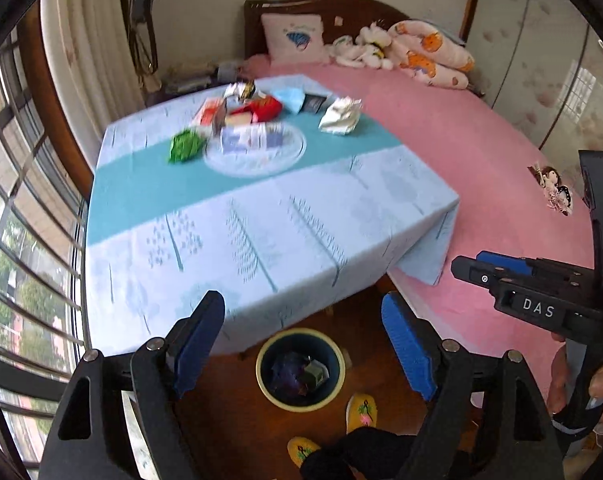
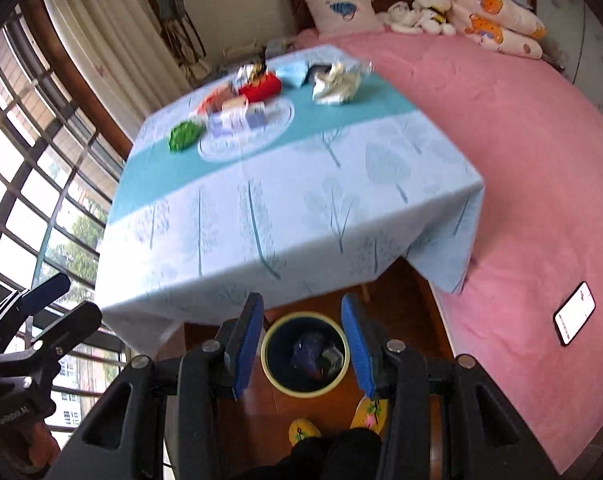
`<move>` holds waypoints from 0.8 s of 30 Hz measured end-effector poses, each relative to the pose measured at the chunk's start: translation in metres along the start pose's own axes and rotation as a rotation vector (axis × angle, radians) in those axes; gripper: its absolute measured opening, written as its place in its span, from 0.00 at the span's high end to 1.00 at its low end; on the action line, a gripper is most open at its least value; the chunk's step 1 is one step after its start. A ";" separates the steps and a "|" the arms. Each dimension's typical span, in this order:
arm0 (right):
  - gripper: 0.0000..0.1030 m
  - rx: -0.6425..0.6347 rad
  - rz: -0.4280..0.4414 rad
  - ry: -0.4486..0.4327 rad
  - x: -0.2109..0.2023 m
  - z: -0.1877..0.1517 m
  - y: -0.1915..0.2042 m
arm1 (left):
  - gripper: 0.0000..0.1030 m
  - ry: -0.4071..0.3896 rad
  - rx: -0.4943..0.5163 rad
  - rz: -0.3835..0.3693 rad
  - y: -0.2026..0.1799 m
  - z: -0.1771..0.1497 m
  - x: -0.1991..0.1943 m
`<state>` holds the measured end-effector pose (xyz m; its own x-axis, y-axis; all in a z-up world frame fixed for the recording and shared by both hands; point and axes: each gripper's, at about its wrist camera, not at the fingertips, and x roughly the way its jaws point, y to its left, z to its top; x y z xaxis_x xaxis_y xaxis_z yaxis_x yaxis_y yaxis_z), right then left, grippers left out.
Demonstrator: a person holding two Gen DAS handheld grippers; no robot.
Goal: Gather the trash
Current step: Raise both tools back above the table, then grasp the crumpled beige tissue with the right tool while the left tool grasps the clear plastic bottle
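Note:
Trash lies at the far end of the table (image 1: 285,240): a green crumpled wrapper (image 1: 185,146), a red packet (image 1: 267,108), a crumpled white paper (image 1: 340,116), a blue packet (image 1: 289,98) and small boxes on a clear glass plate (image 1: 257,152). A round bin (image 1: 300,368) with wrappers inside stands on the wooden floor below the near table edge. My left gripper (image 1: 303,320) is open and empty above the bin. My right gripper (image 2: 303,318) is open and empty too, over the same bin (image 2: 305,354). The same wrapper (image 2: 185,134) and white paper (image 2: 337,82) show in the right wrist view.
A pink bed (image 1: 481,152) with pillows and soft toys runs along the table's right side; a phone (image 2: 574,318) lies on it. Barred windows (image 1: 25,240) fill the left. A person's yellow slippers (image 1: 361,412) stand beside the bin.

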<state>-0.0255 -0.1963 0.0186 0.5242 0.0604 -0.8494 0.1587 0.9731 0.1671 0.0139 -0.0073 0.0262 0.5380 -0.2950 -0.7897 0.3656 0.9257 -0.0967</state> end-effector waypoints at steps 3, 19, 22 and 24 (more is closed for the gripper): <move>0.60 0.001 0.000 -0.050 -0.014 0.017 0.003 | 0.23 -0.045 0.015 0.002 -0.003 0.020 -0.009; 0.34 0.022 0.077 -0.120 0.018 0.136 -0.025 | 0.23 -0.040 -0.073 0.056 0.001 0.140 0.063; 0.28 0.026 0.118 -0.102 0.046 0.174 -0.042 | 0.23 -0.023 -0.085 0.081 -0.001 0.167 0.098; 0.27 0.028 0.148 -0.080 0.068 0.201 -0.054 | 0.23 -0.011 -0.106 0.101 -0.003 0.185 0.124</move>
<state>0.1698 -0.2892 0.0528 0.6080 0.1835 -0.7725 0.0975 0.9483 0.3021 0.2197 -0.0900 0.0404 0.5764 -0.2013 -0.7920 0.2273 0.9704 -0.0812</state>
